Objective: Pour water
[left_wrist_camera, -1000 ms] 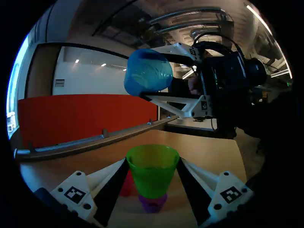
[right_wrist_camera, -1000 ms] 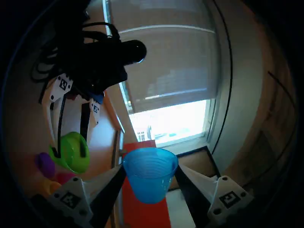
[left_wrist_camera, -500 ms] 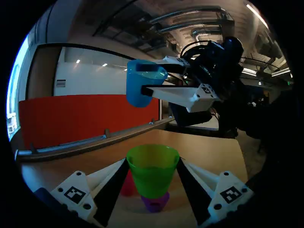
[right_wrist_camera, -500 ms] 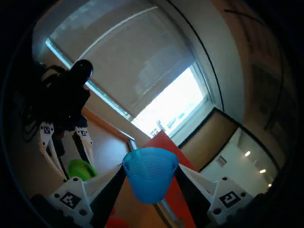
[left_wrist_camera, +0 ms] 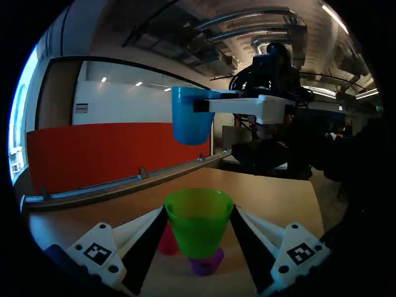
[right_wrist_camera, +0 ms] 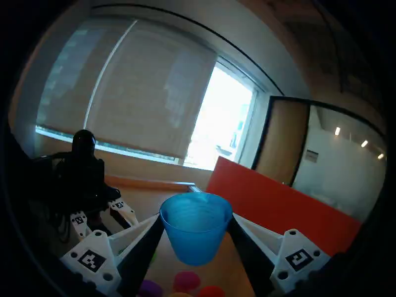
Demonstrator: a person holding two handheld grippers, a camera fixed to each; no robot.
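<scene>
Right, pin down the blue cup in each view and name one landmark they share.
Left gripper view: blue cup upper centre, upright in the right hand-held gripper, above the green cup.
Right gripper view: blue cup low centre, gripped close to the camera.
Shared landmark: the red wall panel.

The green cup (left_wrist_camera: pixel 199 230) is translucent plastic that tapers toward its base. It stands upright, mouth open upward, clamped between the two fingers of the left gripper (left_wrist_camera: pixel 199 214), low and near. The blue cup (left_wrist_camera: pixel 190 119), also translucent and faintly ribbed (right_wrist_camera: pixel 196 237), is upright with a level rim, gripped between the fingers of the right gripper (right_wrist_camera: pixel 196 221). It is raised higher and farther off, well apart from the green cup. The contents of both cups cannot be made out.
</scene>
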